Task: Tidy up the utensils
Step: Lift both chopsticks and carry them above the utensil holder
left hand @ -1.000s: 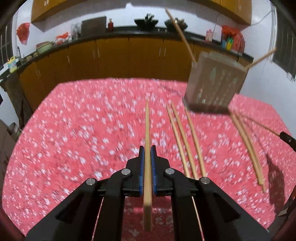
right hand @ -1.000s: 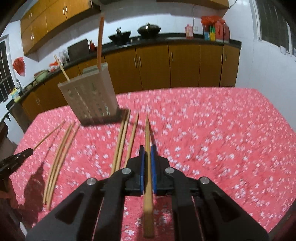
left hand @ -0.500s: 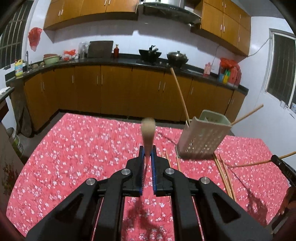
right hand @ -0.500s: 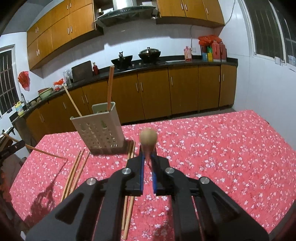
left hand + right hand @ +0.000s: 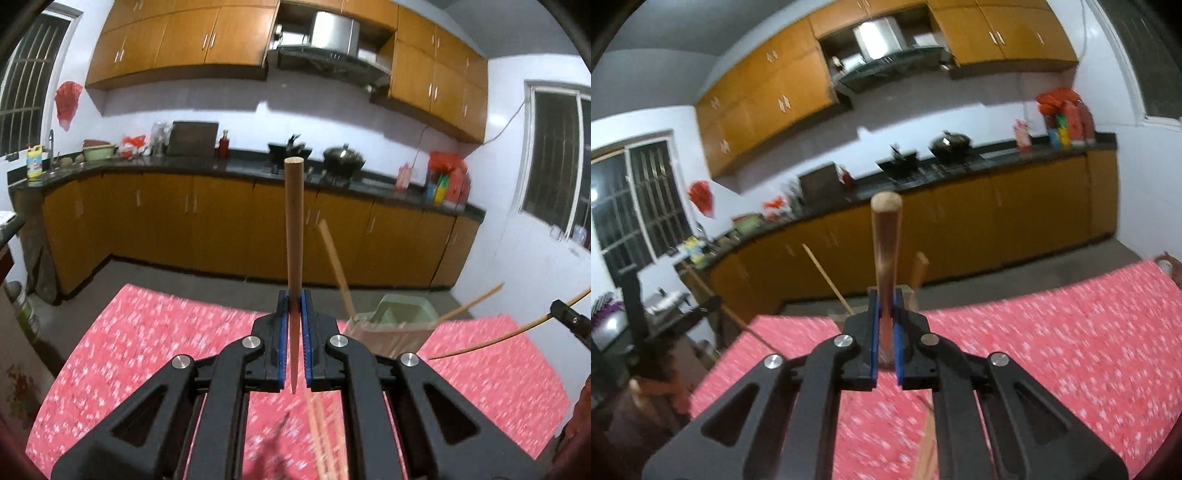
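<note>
My left gripper is shut on a wooden chopstick that stands upright, thick end up. A pale perforated utensil holder sits on the red cloth to its right with two chopsticks leaning in it. My right gripper is shut on another chopstick, also upright. The holder is mostly hidden behind it; chopsticks stick out of it. Loose chopsticks lie on the cloth below. The right gripper shows at the far right of the left wrist view.
The table has a red flowered cloth. Orange kitchen cabinets and a dark counter with pots stand behind it. The left gripper's arm shows at the left of the right wrist view.
Both grippers have tilted up and risen, lifting their chopsticks from lying along the cloth to upright. The views now look at the kitchen wall instead of the table.
</note>
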Demonstrator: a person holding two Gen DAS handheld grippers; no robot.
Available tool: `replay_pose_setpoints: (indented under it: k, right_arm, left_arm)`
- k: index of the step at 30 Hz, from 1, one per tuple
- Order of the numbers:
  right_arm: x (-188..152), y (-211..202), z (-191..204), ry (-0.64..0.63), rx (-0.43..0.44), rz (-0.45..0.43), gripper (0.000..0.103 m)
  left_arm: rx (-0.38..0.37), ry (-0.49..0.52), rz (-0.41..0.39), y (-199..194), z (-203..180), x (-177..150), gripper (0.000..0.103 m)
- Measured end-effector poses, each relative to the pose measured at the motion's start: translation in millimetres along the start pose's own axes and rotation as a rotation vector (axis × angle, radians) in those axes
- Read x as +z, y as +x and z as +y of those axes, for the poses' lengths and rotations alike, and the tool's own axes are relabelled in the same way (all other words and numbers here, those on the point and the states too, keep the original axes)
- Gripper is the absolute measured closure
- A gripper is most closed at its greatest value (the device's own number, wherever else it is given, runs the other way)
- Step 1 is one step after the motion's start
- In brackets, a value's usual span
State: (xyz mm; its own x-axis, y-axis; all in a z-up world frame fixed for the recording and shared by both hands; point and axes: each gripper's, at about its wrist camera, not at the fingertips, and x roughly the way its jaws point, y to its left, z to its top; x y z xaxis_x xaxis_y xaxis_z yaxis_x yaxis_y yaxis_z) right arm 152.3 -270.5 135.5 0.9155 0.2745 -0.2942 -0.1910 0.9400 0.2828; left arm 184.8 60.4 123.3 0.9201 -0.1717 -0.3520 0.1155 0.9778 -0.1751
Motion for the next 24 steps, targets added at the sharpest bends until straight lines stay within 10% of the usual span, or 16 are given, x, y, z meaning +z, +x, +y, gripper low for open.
replay_pose_setpoints:
  k: [11, 24]
  right_arm:
    - [42.2, 51.9, 16.1, -0.078, -0.067, 0.007, 0.095]
    - [27.4, 114.8, -2.4, -0.028, -0.079, 0.165, 0.095]
  left_arm:
    - [-0.101, -0.028, -0.163, 4.1, -49.4, 52.3, 0.096]
    - [-0.106, -0.010, -0.021, 71.9, -76.1, 25.0, 0.096]
